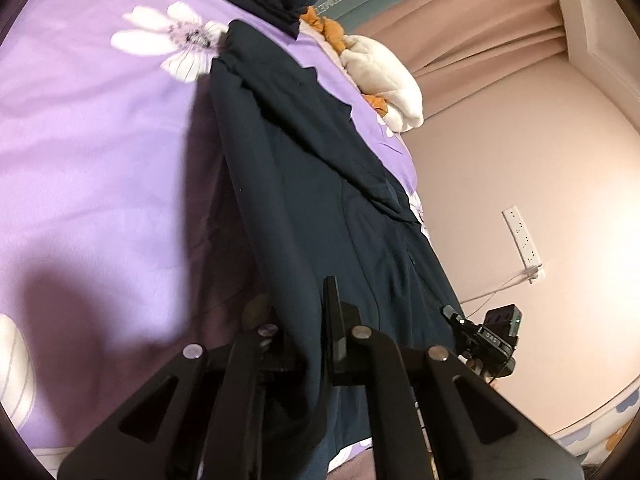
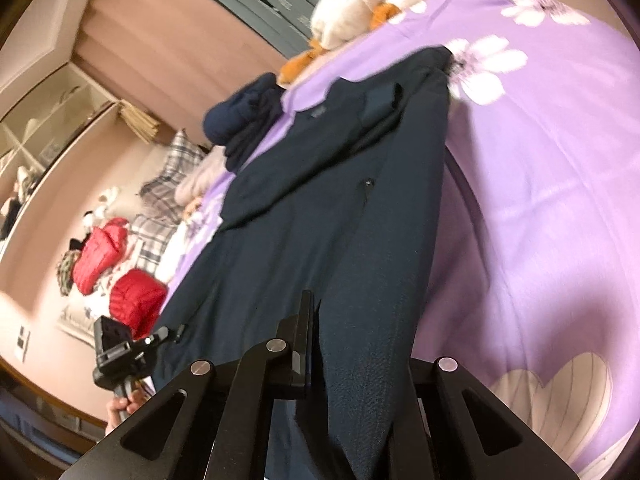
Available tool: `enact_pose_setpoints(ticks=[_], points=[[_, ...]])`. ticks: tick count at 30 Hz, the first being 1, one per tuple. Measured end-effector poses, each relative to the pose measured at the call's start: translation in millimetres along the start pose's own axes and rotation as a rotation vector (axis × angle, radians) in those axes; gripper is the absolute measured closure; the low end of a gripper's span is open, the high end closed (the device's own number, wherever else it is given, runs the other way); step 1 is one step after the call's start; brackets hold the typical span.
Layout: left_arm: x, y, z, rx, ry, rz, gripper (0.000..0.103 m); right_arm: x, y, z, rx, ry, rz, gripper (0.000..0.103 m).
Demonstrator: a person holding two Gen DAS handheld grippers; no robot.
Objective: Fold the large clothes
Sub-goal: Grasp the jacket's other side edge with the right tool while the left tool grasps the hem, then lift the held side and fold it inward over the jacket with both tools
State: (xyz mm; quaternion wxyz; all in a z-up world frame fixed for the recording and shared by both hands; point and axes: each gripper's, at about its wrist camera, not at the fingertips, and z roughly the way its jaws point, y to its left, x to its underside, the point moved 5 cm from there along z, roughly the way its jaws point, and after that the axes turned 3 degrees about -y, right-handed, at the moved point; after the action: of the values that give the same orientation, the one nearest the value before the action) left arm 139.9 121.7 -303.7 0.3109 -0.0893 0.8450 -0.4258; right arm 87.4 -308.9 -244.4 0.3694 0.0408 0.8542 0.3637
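A large dark navy garment lies lengthwise on the purple flowered bedspread, with a sleeve folded across it. My left gripper is shut on its near edge, and the cloth drapes over one finger and hides it. In the right wrist view the same garment runs up from my right gripper, which is shut on the near edge too, with only its left finger showing. The near edge is lifted a little off the bed. The right gripper's body shows past the garment's far side.
A stack of folded dark clothes sits at the head of the bed beside white and orange bedding. Red jackets and plaid cloth lie on the floor. A power strip hangs on the pink wall. A hand holds the left gripper.
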Motion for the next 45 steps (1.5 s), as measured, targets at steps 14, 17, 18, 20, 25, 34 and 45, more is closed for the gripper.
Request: enact_pose_setpoints(ticks=[14,17,18,20,25,34,45], points=[[1,-31,-28,0.148,-0.026,0.024,0.101,-1,25,-25,-0.099,-0.048,-0.048,0.095],[3,-39,-39,0.170,-0.027,0.024,0.101,-2,34,-36,-0.112,-0.057,-0.076,0.095],[4,-41,-42,0.173,-0.027,0.024,0.101,-3,37,-41,-0.120,-0.062,-0.086,0.095],[7,-49,-51,0.172,-0.026,0.042,0.101,-2,42,-51,-0.131,-0.071,-0.105,0.095],[19,-66,-73,0.183,-0.032,0.080,0.100,2,59,-69,-0.142,-0.087,-0.165,0.095],[40,-92,-119,0.226,-0.080,0.103,0.100,12,81,-106,-0.185,-0.139,-0.225,0.095],[36,-96,-121,0.204,-0.099,0.106,0.098,5,81,-109,-0.228,-0.179,-0.243,0.095]])
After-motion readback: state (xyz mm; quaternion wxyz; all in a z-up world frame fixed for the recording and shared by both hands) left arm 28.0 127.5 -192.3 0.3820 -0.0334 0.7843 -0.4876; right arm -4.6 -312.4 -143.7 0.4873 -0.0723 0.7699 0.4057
